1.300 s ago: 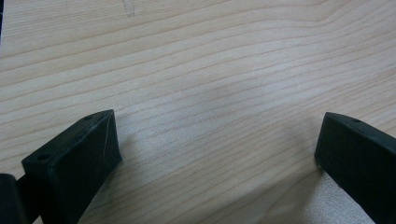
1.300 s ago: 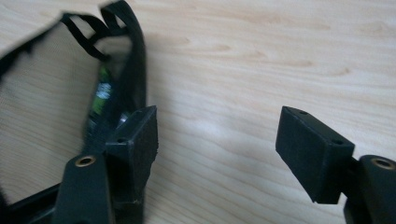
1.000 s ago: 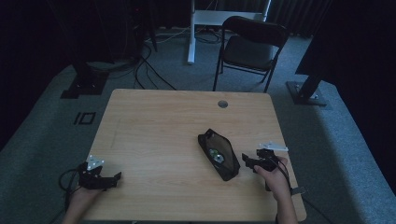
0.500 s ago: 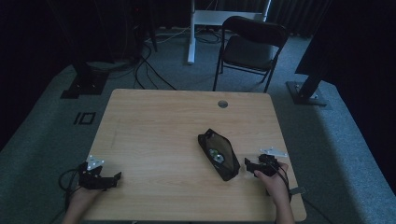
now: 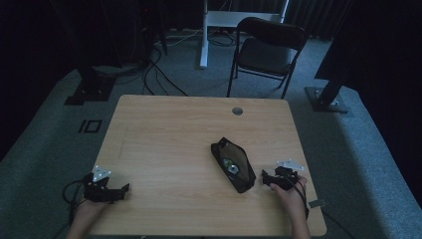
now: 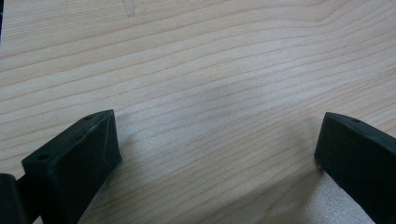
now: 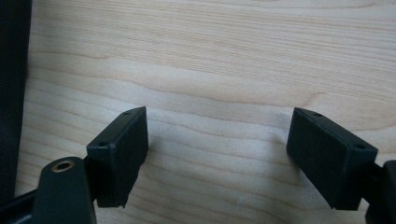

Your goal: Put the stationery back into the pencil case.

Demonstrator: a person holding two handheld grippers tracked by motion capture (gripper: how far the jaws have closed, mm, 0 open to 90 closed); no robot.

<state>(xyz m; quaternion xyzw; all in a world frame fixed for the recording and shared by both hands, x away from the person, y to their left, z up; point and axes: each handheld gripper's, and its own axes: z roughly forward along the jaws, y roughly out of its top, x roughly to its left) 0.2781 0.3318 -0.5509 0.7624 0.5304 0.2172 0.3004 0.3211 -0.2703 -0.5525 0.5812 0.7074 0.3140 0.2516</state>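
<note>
A black zip pouch (image 5: 233,164) lies open on the wooden table (image 5: 169,129), right of the middle, with something small and pale inside it. My right gripper (image 5: 264,179) rests just right of the pouch's near end, held by a hand. Its jaws have just been opening and stand open over bare wood (image 7: 217,149); the pouch's dark fabric (image 7: 11,93) shows at the left edge of the right gripper view. My left gripper (image 5: 124,189) rests at the table's near left corner, open, with only wood between its fingers (image 6: 217,154).
A round cable hole (image 5: 237,110) sits near the table's far edge. Behind the table stands a black folding chair (image 5: 266,50), with stand bases and cables on the grey carpet. The table's right edge lies close to my right hand.
My right gripper has drawn slightly back toward the near edge, away from the pouch. The left gripper and the pouch have stayed in place.
</note>
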